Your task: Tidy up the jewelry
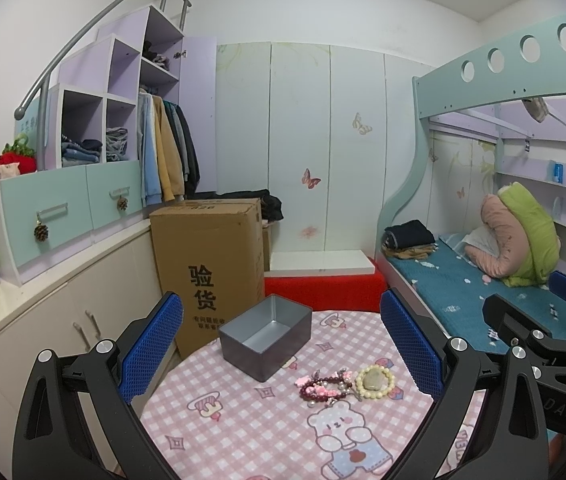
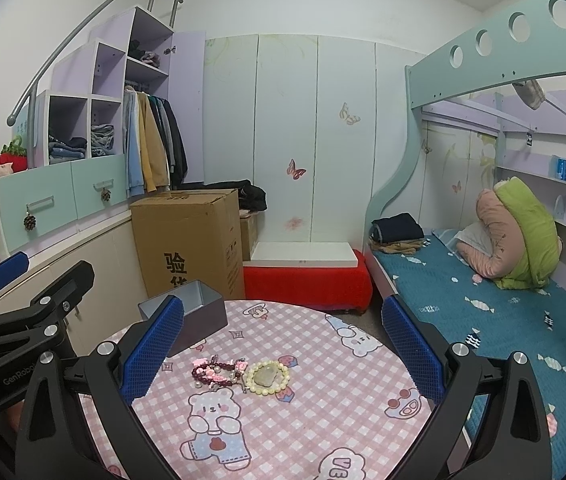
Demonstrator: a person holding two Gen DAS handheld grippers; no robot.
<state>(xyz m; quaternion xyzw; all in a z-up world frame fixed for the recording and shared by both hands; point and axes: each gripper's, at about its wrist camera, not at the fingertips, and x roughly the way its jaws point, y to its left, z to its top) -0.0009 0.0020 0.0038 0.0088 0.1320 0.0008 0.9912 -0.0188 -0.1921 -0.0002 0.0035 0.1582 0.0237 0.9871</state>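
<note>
A pile of jewelry lies on the round table with the pink checked cloth (image 1: 243, 432): a dark red bead bracelet with pink flowers (image 1: 323, 389) and a cream bead bracelet (image 1: 375, 380) around a pale stone. An open, empty grey metal tin (image 1: 267, 336) stands behind them. My left gripper (image 1: 283, 352) is open and empty, hovering above the table in front of the tin. In the right wrist view the bracelets (image 2: 219, 372), the cream one (image 2: 267, 378) and the tin (image 2: 199, 312) show too. My right gripper (image 2: 283, 352) is open and empty above the table.
A tall cardboard box (image 1: 211, 264) stands left behind the table. A red-covered low bench (image 1: 323, 288) sits behind it. A bed with a blue cover (image 2: 483, 320) is on the right. Cabinets (image 1: 63, 320) line the left wall.
</note>
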